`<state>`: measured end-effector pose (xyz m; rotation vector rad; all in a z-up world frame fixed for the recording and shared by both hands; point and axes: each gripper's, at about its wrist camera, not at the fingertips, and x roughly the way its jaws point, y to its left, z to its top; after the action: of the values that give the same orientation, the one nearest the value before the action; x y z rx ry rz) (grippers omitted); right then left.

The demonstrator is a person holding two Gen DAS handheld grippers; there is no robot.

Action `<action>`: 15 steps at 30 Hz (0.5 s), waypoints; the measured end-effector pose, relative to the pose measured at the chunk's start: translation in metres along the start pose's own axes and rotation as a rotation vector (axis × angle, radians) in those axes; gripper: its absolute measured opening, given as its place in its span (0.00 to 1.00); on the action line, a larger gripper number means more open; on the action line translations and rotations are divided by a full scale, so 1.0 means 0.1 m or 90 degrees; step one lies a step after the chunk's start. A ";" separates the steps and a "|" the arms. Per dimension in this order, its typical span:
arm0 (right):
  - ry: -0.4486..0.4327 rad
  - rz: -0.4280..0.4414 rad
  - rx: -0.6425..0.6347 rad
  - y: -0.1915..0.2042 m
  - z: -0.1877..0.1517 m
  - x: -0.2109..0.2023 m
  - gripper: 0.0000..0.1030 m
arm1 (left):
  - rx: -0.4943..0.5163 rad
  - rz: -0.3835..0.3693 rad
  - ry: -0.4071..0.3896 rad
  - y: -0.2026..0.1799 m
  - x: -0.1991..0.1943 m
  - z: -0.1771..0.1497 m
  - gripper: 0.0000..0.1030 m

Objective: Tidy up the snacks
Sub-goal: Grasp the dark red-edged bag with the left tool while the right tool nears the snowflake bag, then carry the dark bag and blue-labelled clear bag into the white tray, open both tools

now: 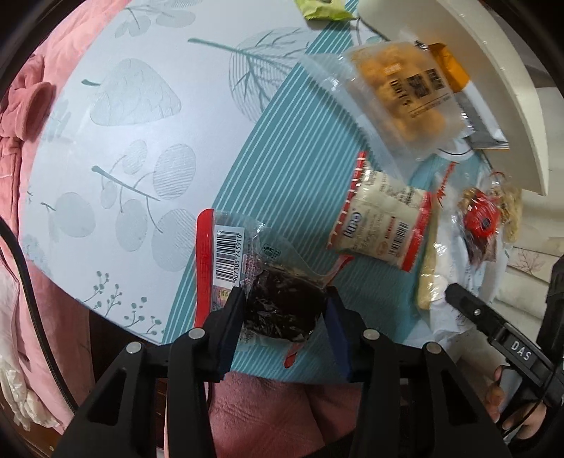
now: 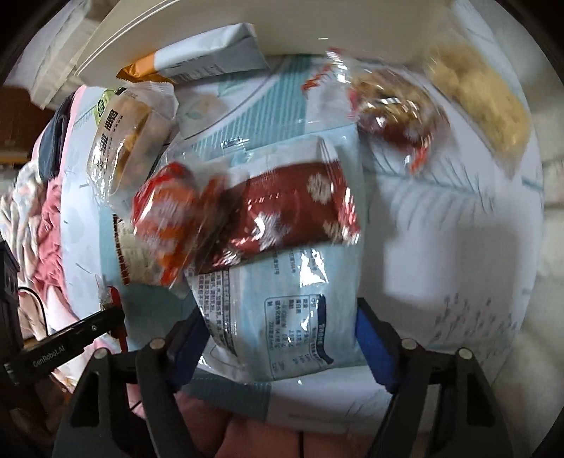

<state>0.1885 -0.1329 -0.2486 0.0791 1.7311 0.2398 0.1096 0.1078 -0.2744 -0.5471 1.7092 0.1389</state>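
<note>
My left gripper (image 1: 283, 306) is shut on a clear packet of dark snack (image 1: 282, 303) with a red edge and a barcode, held just over the table's near edge. In the right wrist view a pale blue packet (image 2: 282, 317) fills the gap of my right gripper (image 2: 282, 324), and both pads touch its sides. A dark red packet with white flowers (image 2: 289, 211) and an orange-red packet (image 2: 169, 211) lie on its far end. That view is blurred. One finger of the right gripper (image 1: 461, 299) shows at the right of the left wrist view.
On the leaf-patterned tablecloth (image 1: 141, 141) lie a bag of yellow puffs (image 1: 398, 95), a white and red packet (image 1: 380, 222), a red nut packet (image 1: 483, 218) and a green packet (image 1: 324, 8). A white tray rim (image 1: 493, 70) overhangs the far right. Pink fabric (image 1: 21, 105) borders the left.
</note>
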 end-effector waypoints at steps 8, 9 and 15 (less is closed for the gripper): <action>0.034 0.106 0.077 -0.13 -0.24 -0.12 0.71 | 0.045 0.009 -0.014 -0.12 -0.34 -0.01 0.42; 0.034 0.115 0.080 -0.13 -0.28 -0.16 0.71 | 0.050 0.009 -0.016 -0.15 -0.38 -0.04 0.42; -0.005 0.167 0.070 -0.08 -0.39 -0.48 0.71 | 0.091 0.013 -0.030 -0.33 -0.63 0.00 0.42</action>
<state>0.1590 -0.1542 -0.1972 0.3888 1.7241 0.3367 0.1308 0.0958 -0.2073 -0.4170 1.6638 0.0428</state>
